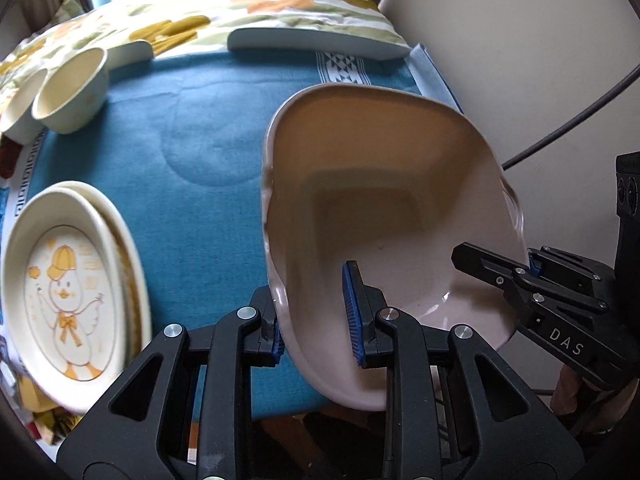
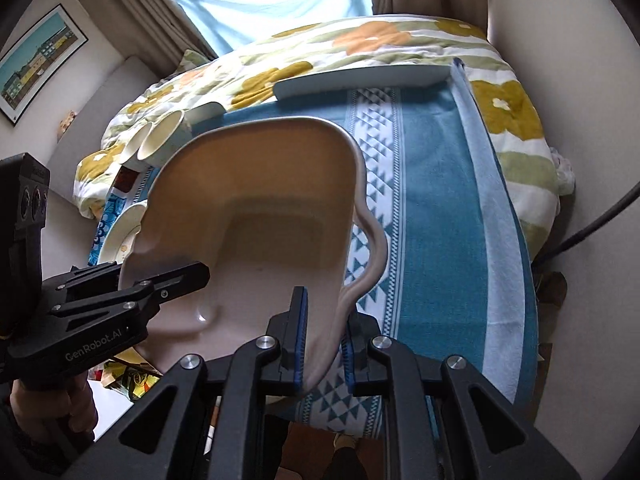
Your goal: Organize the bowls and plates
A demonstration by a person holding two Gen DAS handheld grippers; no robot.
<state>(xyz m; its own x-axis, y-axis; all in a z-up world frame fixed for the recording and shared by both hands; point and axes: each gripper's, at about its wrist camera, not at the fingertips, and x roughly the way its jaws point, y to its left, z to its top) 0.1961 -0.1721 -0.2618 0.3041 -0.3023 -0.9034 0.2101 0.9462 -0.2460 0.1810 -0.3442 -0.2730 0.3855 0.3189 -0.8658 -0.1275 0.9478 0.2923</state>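
Note:
A large pale pink dish (image 1: 384,184) with wavy handles hangs above the blue cloth, held from both sides. My left gripper (image 1: 316,320) is shut on its left rim; the same gripper (image 2: 124,284) shows at the left of the right wrist view. My right gripper (image 2: 324,344) is shut on the dish (image 2: 264,216) at its right handle, and it (image 1: 528,268) appears at the right of the left wrist view. Two stacked cream plates (image 1: 68,300) with a duck print lie at the left. Two cream bowls (image 1: 72,92) stand at the far left.
The blue patterned cloth (image 1: 192,128) covers the table. A long white platter (image 1: 316,42) lies at its far edge, another white dish (image 1: 132,54) beside the bowls. A floral duvet (image 2: 360,48) lies behind, a wall (image 2: 580,80) and a black cable (image 1: 568,120) to the right.

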